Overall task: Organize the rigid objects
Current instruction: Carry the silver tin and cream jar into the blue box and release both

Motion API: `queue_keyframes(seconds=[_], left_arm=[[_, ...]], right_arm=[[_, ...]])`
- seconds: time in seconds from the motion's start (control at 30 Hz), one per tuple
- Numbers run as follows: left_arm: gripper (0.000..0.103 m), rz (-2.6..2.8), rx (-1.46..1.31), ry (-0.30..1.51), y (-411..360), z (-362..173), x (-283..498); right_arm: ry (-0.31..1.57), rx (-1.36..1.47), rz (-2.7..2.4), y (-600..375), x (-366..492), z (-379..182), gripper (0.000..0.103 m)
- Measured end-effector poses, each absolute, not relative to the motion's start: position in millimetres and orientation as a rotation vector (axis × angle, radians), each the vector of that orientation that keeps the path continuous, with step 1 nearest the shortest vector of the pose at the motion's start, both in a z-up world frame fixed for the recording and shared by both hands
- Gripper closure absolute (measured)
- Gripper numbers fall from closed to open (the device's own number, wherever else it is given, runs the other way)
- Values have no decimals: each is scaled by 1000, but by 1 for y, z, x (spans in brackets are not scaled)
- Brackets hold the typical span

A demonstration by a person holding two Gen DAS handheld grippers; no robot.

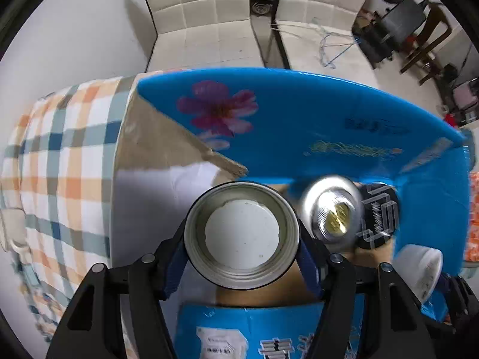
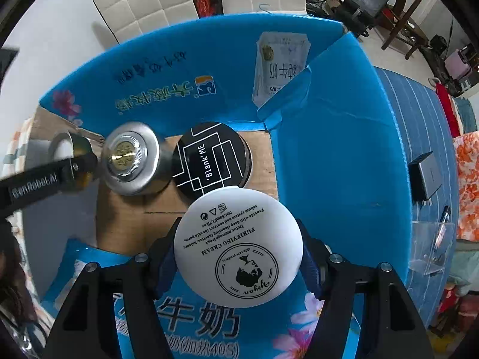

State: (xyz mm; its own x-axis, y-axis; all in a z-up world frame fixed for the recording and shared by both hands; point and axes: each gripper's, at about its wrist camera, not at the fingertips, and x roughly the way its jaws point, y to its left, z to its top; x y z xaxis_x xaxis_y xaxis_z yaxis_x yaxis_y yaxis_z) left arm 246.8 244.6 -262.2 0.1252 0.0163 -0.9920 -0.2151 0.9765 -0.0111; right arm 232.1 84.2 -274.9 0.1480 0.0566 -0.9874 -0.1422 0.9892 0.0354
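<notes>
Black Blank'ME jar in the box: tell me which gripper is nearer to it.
Right. The right gripper, holding the white cream jar, sits just beside the black jar. The left gripper is beyond the silver jar.

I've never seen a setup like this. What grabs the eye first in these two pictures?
The big bright blue cardboard box with pink flowers fills both views. Over it, the right hand-held gripper clamps a round white cream jar with black print, and the left hand-held gripper holds a round silver tin. On the box floor sit a shiny silver round jar and, beside it, a black round jar with white lines.
</notes>
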Motion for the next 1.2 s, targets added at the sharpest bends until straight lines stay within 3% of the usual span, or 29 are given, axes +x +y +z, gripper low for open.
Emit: queue_keyframes(seconds=[0.37, 0.53, 0.63, 0.8, 0.9, 1.2], left_arm=[[40, 165, -51, 1503, 240, -271, 269], [25, 193, -26, 1508, 241, -272, 273], [23, 192, -45, 1506, 242, -271, 274], [18, 180, -61, 1473, 242, -269, 267], [0, 141, -140, 1389, 244, -256, 256], [0, 152, -170, 1371, 238, -240, 217]], right_arm=[[1557, -23, 126, 71, 252, -318, 32], [1592, -28, 131, 64, 259, -328, 25], [1575, -27, 137, 62, 259, -324, 15], [1549, -35, 155, 60, 258, -313, 11], [1531, -58, 168, 62, 252, -306, 10], [1470, -71, 201, 46, 225, -274, 9]])
